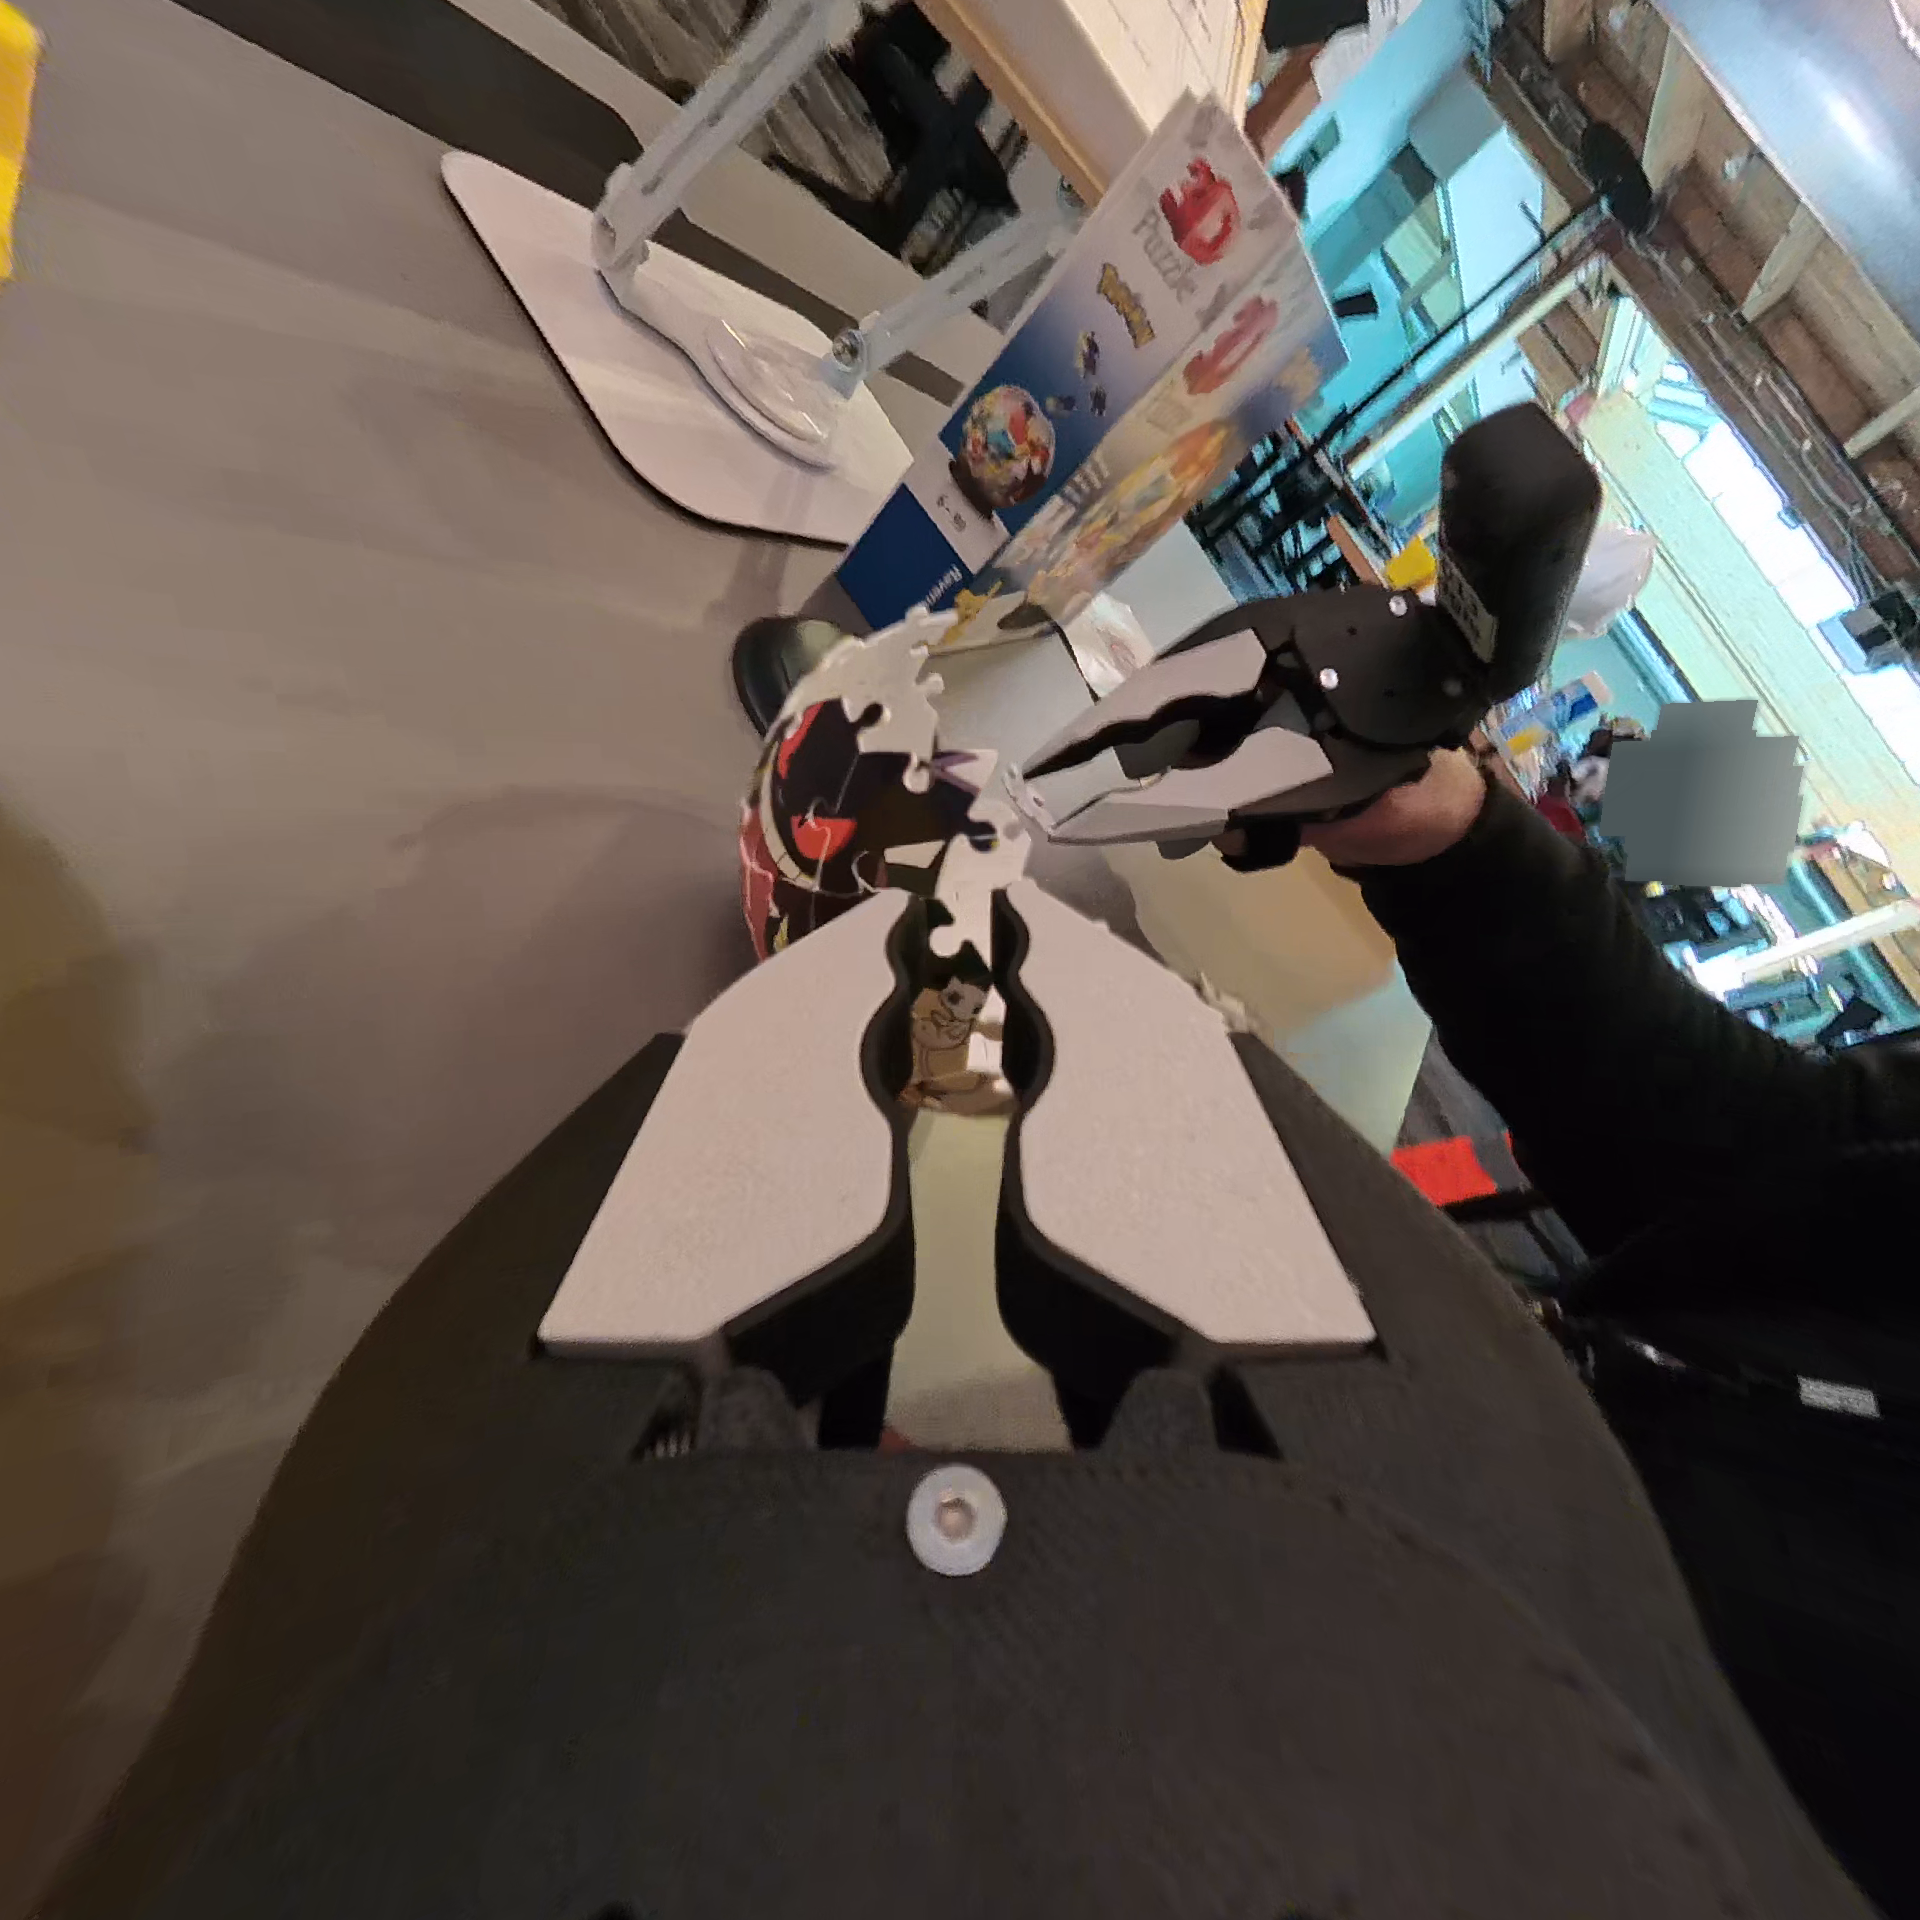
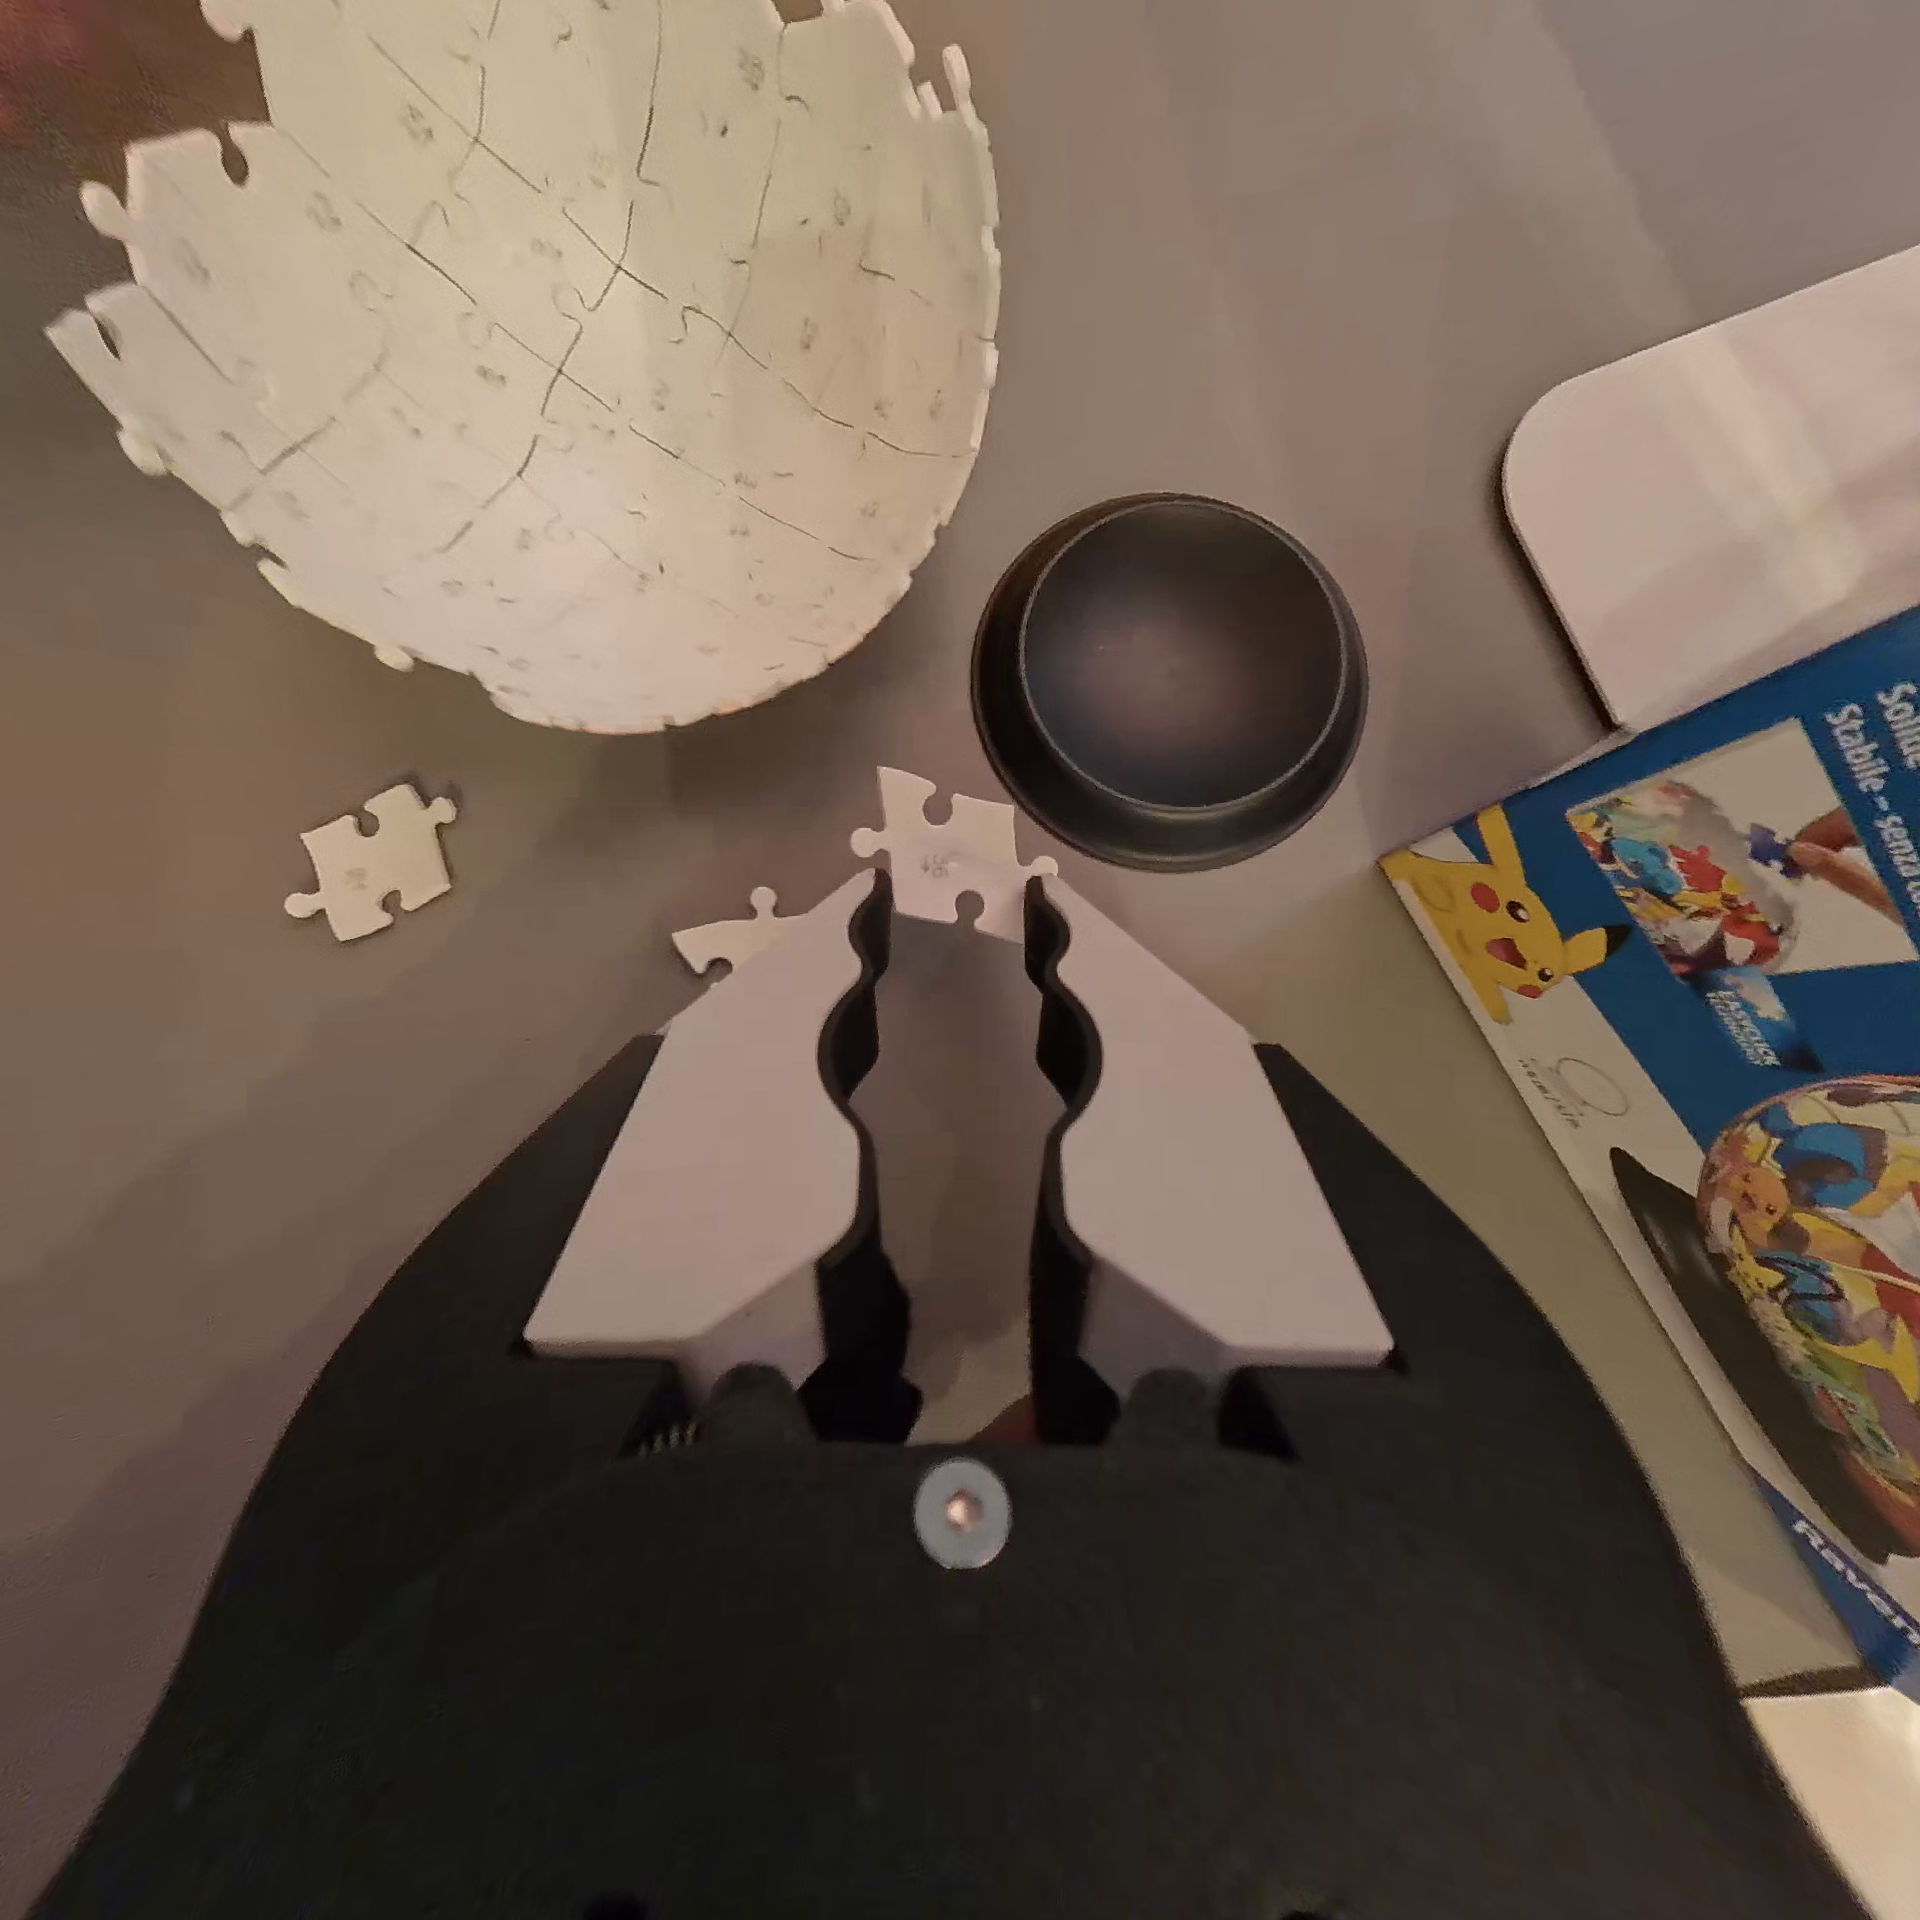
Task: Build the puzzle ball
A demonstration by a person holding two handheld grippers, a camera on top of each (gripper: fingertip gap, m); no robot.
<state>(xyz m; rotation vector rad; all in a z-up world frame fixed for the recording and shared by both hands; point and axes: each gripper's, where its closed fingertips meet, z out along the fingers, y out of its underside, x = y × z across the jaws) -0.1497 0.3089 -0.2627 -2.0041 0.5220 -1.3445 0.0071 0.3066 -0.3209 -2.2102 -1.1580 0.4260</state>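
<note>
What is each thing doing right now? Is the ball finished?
Puzzle ball: unfinished, an open shell with a jagged rim, gripped at its edge by the left gripper.
Right gripper: shut on a puzzle piece.
Loose pieces: lying white side up on the table.
Black stand: empty.
Puzzle box: lying flat.

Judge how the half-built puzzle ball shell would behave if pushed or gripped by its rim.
The puzzle ball shell is a thin curved bowl of clicked-together pieces, so it probably feels light and rocks or rolls when nudged. Its toothed edge, held by the left tongs, looks only one piece thick; squeezing hard there may pop pieces loose.
</note>
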